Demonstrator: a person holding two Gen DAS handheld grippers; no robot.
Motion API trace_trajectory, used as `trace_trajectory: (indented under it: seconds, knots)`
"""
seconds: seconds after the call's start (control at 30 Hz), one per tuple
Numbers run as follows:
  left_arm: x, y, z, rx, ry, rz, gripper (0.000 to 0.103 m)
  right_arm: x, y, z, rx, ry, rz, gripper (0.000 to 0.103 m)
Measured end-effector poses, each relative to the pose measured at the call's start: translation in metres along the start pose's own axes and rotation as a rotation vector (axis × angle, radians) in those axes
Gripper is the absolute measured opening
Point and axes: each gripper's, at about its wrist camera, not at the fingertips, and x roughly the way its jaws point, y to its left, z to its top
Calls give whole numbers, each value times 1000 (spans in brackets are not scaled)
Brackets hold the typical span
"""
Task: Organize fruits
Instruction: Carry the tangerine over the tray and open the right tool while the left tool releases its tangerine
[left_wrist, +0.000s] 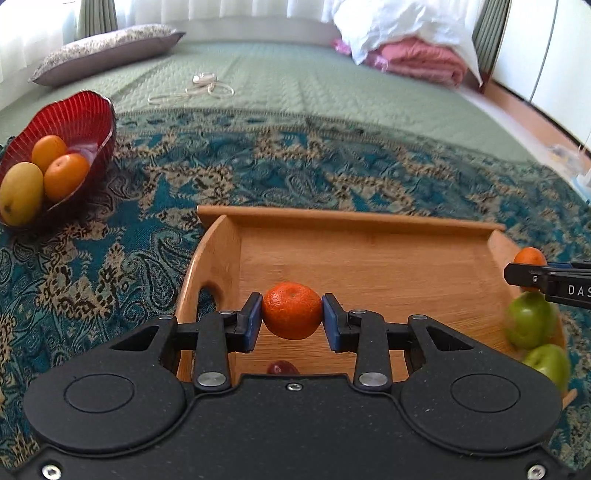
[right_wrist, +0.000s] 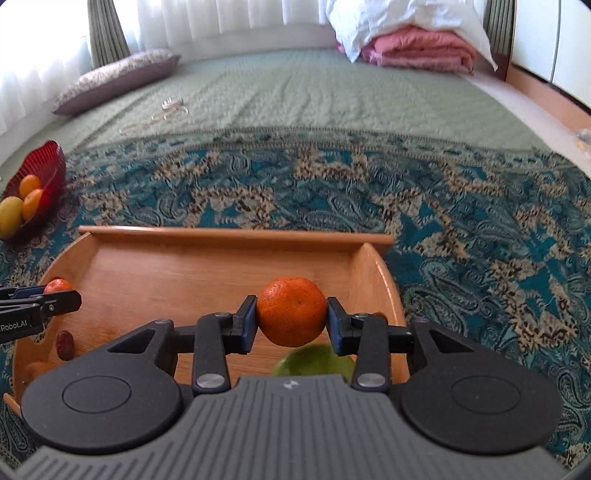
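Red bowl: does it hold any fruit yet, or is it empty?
Not empty. The red bowl holds two oranges and a yellow mango.

- The left gripper (left_wrist: 291, 317) is level over the wooden tray (left_wrist: 369, 254), on the tray's left side, its blue pads (left_wrist: 255, 317) pressed against a tangerine (left_wrist: 291, 310).
- The right gripper (right_wrist: 291, 323) is over the tray's right side, its fingers clamped on another tangerine (right_wrist: 291, 312).

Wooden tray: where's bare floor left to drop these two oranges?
Wooden tray: middle and back of the floor are bare, along the back wall. Crowded at its right end, green apples, and front left, a dark red fruit. Red bowl holds three fruits already.
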Motion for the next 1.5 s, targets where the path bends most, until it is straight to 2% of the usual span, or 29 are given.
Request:
trace_trajectory:
  seconds: [0.33, 1.1, 1.13, 1.17, 1.2, 1.5]
  knots:
    - [17, -4, 0, 42, 38, 32, 33, 25, 4, 3, -30, 76, -43, 42]
    - [22, -3, -2, 28, 51, 42, 33, 34, 3, 3, -46, 102, -49, 44]
    - [22, -3, -2, 24, 50, 40, 33, 34, 3, 3, -46, 103, -47, 48]
    - [22, -3, -2, 19, 49, 39, 33, 34, 3, 3, -43, 102, -44, 56]
    - [21, -2, -2, 16, 48, 37, 34, 33, 2, 3, -37, 100, -39, 59]
    - [4, -6, -5, 51, -10, 73, 58, 22, 3, -4, -51, 62, -17, 65]
